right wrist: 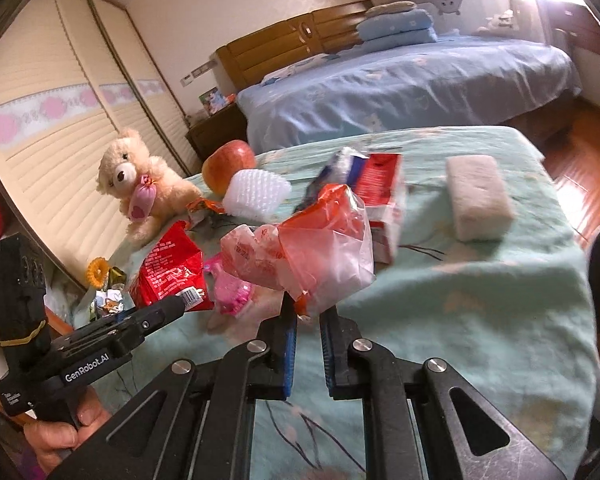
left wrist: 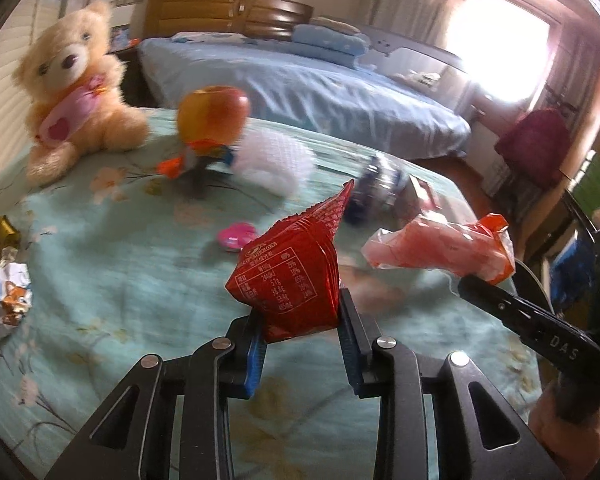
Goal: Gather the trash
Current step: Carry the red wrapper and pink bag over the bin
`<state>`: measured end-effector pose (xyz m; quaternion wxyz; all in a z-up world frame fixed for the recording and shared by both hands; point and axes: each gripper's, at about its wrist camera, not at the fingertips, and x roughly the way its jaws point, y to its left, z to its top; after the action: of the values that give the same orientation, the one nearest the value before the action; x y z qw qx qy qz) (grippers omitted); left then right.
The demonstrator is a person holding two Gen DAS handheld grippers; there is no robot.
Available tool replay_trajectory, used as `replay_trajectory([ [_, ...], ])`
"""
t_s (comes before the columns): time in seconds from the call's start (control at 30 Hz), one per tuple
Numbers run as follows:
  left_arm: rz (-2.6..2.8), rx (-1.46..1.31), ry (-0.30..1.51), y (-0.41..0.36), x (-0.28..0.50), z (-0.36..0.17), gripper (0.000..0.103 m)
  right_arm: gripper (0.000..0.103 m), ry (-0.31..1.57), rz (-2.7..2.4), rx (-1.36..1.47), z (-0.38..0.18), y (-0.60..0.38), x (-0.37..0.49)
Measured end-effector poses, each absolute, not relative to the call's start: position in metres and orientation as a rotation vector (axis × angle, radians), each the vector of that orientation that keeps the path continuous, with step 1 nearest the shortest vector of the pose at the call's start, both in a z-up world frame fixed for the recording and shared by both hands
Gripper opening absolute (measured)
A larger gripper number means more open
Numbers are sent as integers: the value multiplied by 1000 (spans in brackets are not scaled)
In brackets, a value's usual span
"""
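In the left wrist view my left gripper [left wrist: 300, 312] is shut on a red snack wrapper [left wrist: 292, 268], held up above the teal floral cloth [left wrist: 120, 280]. To its right my right gripper [left wrist: 470, 285] comes in from the side, clamping a crumpled pink and orange plastic bag [left wrist: 432, 248]. The right wrist view shows the right gripper [right wrist: 308, 308] shut on that bag [right wrist: 324, 248], also lifted off the cloth. At the left there, the left gripper [right wrist: 178, 305] holds the red wrapper [right wrist: 168, 268].
On the cloth lie a teddy bear [left wrist: 72, 92], an apple [left wrist: 212, 114], a white foam net [left wrist: 276, 164], a pink item [left wrist: 236, 236], crumpled foil wrappers [left wrist: 8, 296], a red and white carton [right wrist: 384, 200] and a pale sponge block [right wrist: 480, 196]. A blue bed [right wrist: 400, 88] stands behind.
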<state>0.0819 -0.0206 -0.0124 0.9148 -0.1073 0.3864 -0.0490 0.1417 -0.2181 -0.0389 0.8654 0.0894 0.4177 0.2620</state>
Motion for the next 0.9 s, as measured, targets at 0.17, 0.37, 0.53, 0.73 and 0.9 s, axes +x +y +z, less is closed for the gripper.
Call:
replay_trajectory([
  [0.17,-151,-201,806,-42,82,-11,31,11,868,501,209,-37,-246,134],
  [0.37,-199,-172,816,-66,83,-11,31,11,861,456,229,-36,-272,129],
  [0.53,-235,-156,825,-88,88,-11,31,11,855,422,248,-36,-293,125],
  [0.73,-280,-128,828,-115,94,-11,31,11,846,379,269,-35,-318,121],
  [0.9,-322,-105,833,-139,101,-13,31,11,834,336,295,-34,-343,118],
])
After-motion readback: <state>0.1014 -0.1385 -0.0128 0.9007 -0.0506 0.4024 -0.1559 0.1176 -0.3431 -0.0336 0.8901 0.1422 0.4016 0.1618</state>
